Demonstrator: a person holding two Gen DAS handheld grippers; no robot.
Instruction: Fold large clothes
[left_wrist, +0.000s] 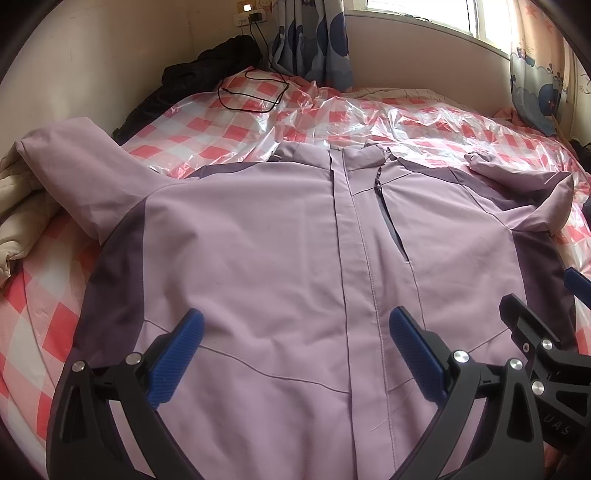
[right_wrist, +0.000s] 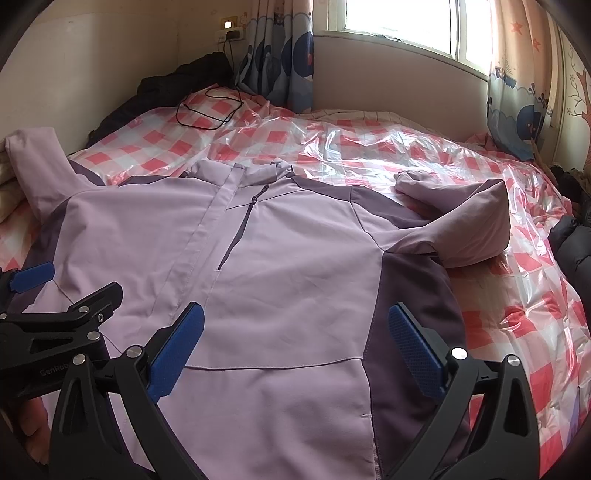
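A lilac jacket with darker purple side panels lies front-up on a red-and-white checked bed, collar toward twelve o'clock. The left gripper hovers above its lower front, blue pads wide apart, holding nothing. The right gripper shows partly at four o'clock. A black cable lies at eleven o'clock.
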